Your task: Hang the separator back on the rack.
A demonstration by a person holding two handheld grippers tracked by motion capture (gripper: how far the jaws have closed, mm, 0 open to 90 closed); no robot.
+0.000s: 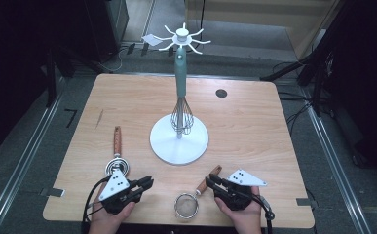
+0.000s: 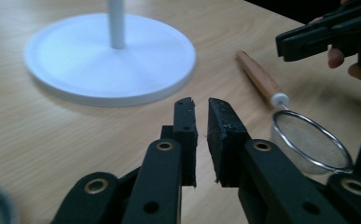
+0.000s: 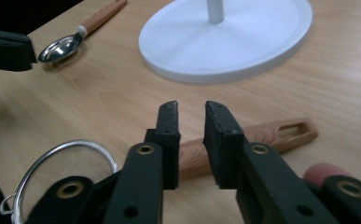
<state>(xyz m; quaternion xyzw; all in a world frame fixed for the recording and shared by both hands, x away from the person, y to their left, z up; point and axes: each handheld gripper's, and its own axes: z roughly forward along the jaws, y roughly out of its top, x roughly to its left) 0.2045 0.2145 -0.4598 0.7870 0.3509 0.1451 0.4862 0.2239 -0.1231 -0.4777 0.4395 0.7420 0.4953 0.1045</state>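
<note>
The strainer (image 1: 186, 205) lies on the counter (image 1: 254, 122) just in front of the white stand (image 1: 179, 139), between both tongs. Left tongs (image 1: 147, 184) are clenched, empty; right tongs (image 1: 210, 180) hover nearly closed over its wooden handle (image 3: 262, 137), gripping nothing.

One stand (image 1: 179, 141), whisk (image 1: 181, 114), strainer (image 1: 186, 204), spoon (image 1: 117, 161).

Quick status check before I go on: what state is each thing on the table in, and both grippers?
Whisk: hanging upright on the stand.
Stand: upright mid-table, other hooks bare.
Spoon: lying flat, untouched, beside the left gripper.
Strainer: lying flat, wooden handle under the right gripper's jaws, not gripped.
Left gripper: nearly shut, nothing between the jaws.
Right gripper: narrow gap, empty, above the strainer handle.
</note>
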